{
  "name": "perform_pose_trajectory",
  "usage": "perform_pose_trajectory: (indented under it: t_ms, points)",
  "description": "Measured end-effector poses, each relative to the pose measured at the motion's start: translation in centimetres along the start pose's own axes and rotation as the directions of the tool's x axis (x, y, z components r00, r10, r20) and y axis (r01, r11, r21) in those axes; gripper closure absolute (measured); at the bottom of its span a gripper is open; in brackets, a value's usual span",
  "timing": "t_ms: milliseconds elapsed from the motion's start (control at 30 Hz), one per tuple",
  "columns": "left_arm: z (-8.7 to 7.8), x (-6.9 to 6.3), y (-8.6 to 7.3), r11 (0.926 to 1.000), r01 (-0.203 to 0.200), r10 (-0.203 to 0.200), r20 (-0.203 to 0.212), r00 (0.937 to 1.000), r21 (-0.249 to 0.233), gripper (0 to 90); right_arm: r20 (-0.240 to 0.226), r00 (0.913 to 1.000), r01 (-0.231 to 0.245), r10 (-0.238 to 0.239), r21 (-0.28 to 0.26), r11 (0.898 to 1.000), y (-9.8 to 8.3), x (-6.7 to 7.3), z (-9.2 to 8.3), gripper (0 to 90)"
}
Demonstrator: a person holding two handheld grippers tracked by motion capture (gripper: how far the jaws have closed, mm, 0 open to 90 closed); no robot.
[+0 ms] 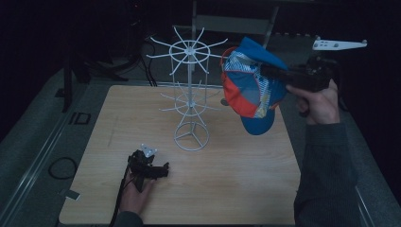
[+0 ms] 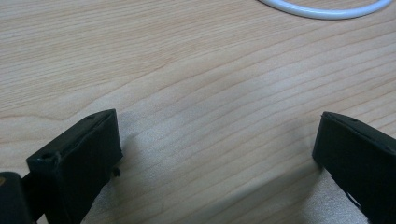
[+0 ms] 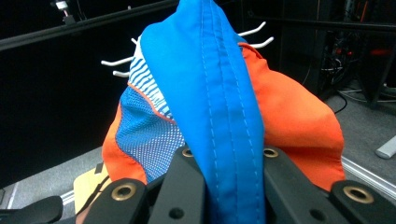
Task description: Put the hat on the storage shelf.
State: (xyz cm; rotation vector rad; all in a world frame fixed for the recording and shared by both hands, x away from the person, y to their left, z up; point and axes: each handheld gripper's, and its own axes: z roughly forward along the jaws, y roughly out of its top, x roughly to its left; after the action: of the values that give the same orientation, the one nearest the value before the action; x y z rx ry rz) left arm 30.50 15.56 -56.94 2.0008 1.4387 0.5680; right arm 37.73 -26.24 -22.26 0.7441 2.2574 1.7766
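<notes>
Upper right of the high view: right gripper clamps a blue-and-orange cap beside the white hook rack. Soft, light fabric; best taken by its stiffer brim, which points downward. Lower left: left gripper rests on the table, jaws apart, holding nothing.

one cap, one white wire rack, two grippers

Pale wooden tabletop, grey floor around it, black cables at left.
</notes>
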Motion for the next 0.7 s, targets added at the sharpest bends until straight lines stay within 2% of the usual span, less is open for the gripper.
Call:
perform_pose_trajectory:
  t_ms: [433,700]
  points:
    - [0.0,0.0,0.0,1.0000,0.002,-0.002,0.000,1.0000,-0.003,1.4,0.000,0.9995,-0.031,0.031,0.050,0.998,-1.7,-1.1,2.1,87.2]
    - [0.0,0.0,0.0,1.0000,0.000,0.000,-0.001,1.0000,0.001,1.4,0.018,0.9990,-0.043,0.042,0.105,0.994,-2.9,-1.5,3.5,84.4]
